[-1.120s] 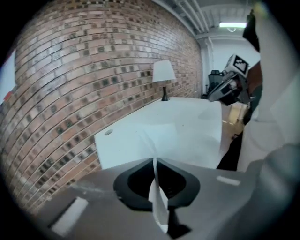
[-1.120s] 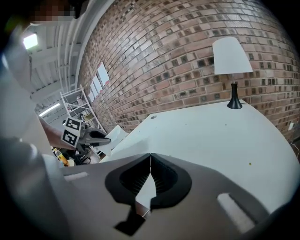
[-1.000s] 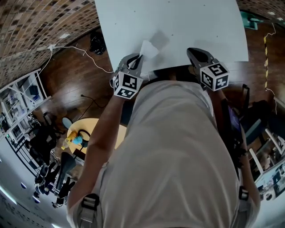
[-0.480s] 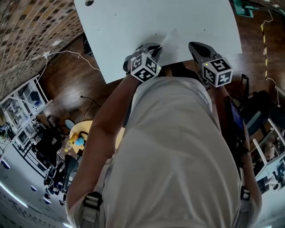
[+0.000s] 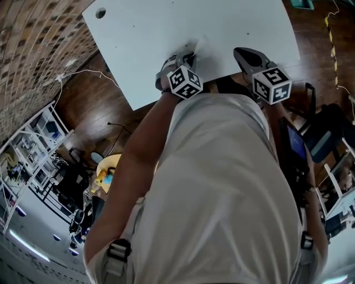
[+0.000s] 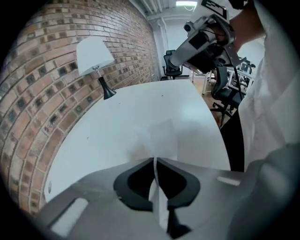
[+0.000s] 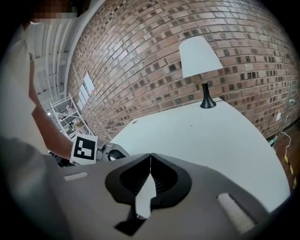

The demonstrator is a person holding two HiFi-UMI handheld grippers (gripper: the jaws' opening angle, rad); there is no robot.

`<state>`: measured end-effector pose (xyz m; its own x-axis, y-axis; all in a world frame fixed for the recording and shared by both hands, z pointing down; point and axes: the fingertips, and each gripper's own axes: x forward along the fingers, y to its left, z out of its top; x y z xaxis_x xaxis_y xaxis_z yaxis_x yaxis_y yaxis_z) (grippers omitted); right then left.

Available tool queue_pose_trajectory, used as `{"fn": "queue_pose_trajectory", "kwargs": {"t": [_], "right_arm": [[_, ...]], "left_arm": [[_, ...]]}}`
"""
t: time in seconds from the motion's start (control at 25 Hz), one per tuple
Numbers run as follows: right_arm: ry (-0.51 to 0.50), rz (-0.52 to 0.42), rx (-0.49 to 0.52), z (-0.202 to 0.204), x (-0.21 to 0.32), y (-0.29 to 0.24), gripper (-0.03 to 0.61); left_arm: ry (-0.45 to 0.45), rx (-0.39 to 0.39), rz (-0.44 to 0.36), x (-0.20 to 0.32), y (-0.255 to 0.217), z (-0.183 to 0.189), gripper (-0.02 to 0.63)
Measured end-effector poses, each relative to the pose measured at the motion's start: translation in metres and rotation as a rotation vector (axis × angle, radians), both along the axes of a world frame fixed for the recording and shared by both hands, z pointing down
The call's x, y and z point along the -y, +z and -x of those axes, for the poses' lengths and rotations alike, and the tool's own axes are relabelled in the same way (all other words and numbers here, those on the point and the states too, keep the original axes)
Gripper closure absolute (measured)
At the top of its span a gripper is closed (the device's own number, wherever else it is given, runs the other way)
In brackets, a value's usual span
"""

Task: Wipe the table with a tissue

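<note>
A thin white tissue point(image 6: 159, 138) is pinched between the jaws of my left gripper point(image 6: 154, 159), and its free end drapes forward onto the white table point(image 6: 131, 108). In the head view the left gripper point(image 5: 188, 57) is near the table's point(image 5: 166, 28) front edge, tipped steeply down, with the tissue point(image 5: 201, 44) barely visible ahead of it. My right gripper point(image 7: 150, 157) is shut with nothing in it and hangs over the table point(image 7: 225, 136) to the right of the left one point(image 7: 115, 152). It shows as well in the head view point(image 5: 242, 54) and the left gripper view point(image 6: 201, 44).
A white-shaded lamp point(image 6: 95, 56) point(image 7: 200, 58) stands at the table's far end by the brick wall point(image 7: 140, 61). A small round hole point(image 5: 100, 12) marks one table corner. Office chairs point(image 6: 171, 63) stand beyond. The person's torso point(image 5: 222, 188) hides the near table edge.
The left gripper has moved right and down toward the table, rolling as it went, with the tissue still in it. The tissue now lies lower on the surface. The right gripper shifted slightly.
</note>
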<state>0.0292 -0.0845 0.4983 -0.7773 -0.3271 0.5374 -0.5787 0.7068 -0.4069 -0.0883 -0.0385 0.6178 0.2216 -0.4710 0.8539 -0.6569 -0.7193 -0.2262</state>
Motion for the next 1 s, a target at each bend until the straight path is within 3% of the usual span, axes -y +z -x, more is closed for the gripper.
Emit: {"fn": "queue_pose_trajectory", "kwargs": {"t": [0.16,0.44,0.76,1.0], "right_arm": [[0.034,-0.003,-0.003,-0.019,0.007,0.0,0.569],[0.057,0.009,-0.005,-0.035,0.006,0.002,0.569],[0.029,0.006,0.008,-0.019,0.006,0.001,0.569],[0.022,0.014,0.006,-0.012,0.001,0.0,0.569]], "left_arm": [[-0.002,0.062,-0.053,0.02,0.0,0.004,0.606],[-0.104,0.121,-0.091,0.042,-0.004,0.047,0.606],[-0.224,0.165,-0.054,0.002,-0.002,0.099,0.606],[-0.15,0.124,0.007,-0.033,0.001,0.076,0.606]]}}
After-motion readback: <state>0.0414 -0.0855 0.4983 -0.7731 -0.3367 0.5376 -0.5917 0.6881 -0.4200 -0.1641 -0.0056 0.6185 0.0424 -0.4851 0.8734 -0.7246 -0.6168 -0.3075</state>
